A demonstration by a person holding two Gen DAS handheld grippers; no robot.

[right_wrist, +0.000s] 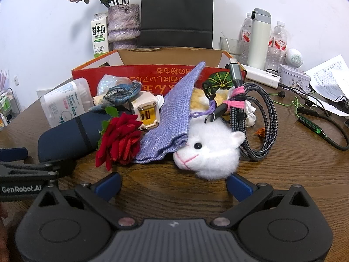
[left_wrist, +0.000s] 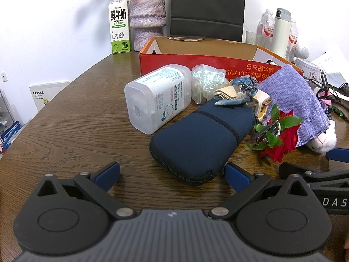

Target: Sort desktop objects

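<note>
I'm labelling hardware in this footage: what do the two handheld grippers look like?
Both match: the left gripper and right gripper have black linkage arms with silver pivot pins, rounded black housings, a ribbed grey centre plate and blue finger pads. White lettering on their sides reads "GenRobot.AI" on the left one and a partial "DAS" on the right one.

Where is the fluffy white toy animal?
The white plush toy lies on the table just ahead of the right gripper, half under the purple pouch, beside the red rose.
</note>
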